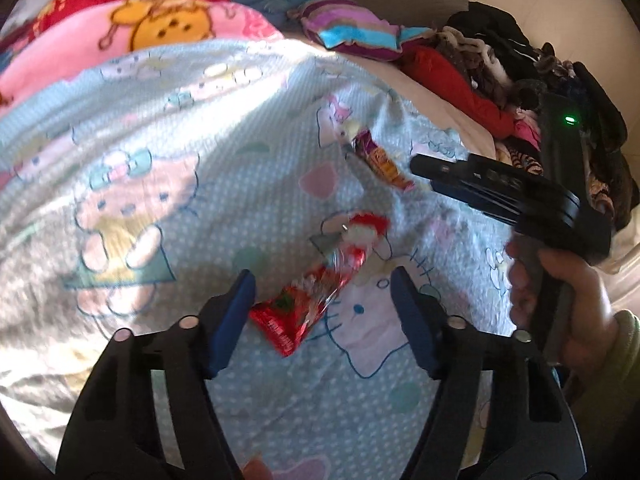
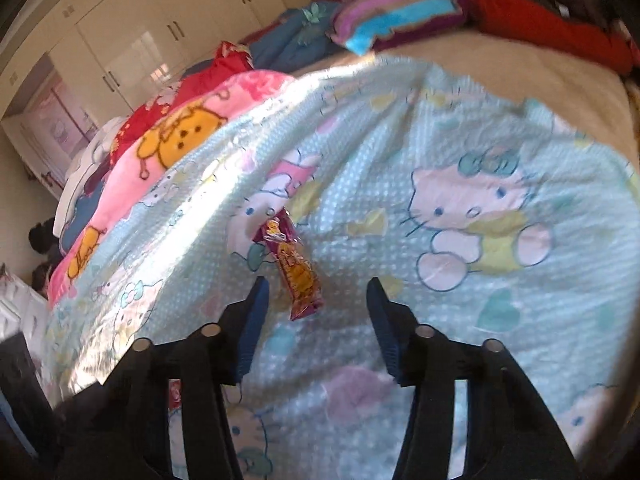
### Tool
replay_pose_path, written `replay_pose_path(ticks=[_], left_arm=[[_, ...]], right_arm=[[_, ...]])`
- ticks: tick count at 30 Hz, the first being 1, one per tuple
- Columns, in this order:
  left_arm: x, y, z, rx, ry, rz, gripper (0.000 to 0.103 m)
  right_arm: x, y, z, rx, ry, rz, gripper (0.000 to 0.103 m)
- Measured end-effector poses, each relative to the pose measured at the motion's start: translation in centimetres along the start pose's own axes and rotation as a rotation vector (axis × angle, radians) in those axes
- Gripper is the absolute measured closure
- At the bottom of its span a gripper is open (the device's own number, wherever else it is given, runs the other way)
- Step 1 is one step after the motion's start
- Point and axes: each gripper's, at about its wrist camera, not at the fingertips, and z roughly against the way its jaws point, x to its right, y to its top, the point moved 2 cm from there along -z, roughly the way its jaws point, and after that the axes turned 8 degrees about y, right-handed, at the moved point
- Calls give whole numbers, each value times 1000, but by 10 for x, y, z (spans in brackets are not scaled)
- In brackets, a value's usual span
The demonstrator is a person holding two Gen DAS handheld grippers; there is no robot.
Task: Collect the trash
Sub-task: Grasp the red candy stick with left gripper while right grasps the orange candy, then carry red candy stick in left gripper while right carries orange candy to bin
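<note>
only the left view shows the red wrapper [image 1: 310,300] between the left gripper [image 1: 322,308]'s half-open, empty jaws; right gripper [image 2: 318,316] likewise straddles the purple wrapper [image 2: 296,268] mid-blanket [image 2: 400,140], both blurry.

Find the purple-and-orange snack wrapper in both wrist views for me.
Left wrist view: the purple-and-orange wrapper lies right of centre on the blue cartoon-cat blanket, just ahead of the right gripper.
Right wrist view: the same wrapper lies centre frame, just beyond the open gripper.
Shared landmark: the striped purple-and-turquoise cushion.
</note>
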Motion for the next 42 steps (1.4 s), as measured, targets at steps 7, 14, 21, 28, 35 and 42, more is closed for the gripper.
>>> replay_pose_path(ticks=[7, 14, 21, 28, 35, 42], left_arm=[[1, -6, -8, -14, -3, -1, 66], [7, -9, -10, -21, 2, -23, 79], [28, -6, -2, 2, -38, -56, 90], [79, 7, 18, 55, -110, -135, 90], [130, 13, 33, 89, -164, -224, 90], [175, 9, 43, 105, -216, -299, 90]], right_arm=[[-11, -15, -12, -45, 19, 88, 87], [-7, -30, 34, 50, 19, 68, 88], [15, -46, 104, 163, -11, 23, 89], [55, -66, 167, 250, -80, -55, 90], [87, -78, 215, 306, -134, -91, 90], [105, -96, 247, 332, -166, -112, 90]])
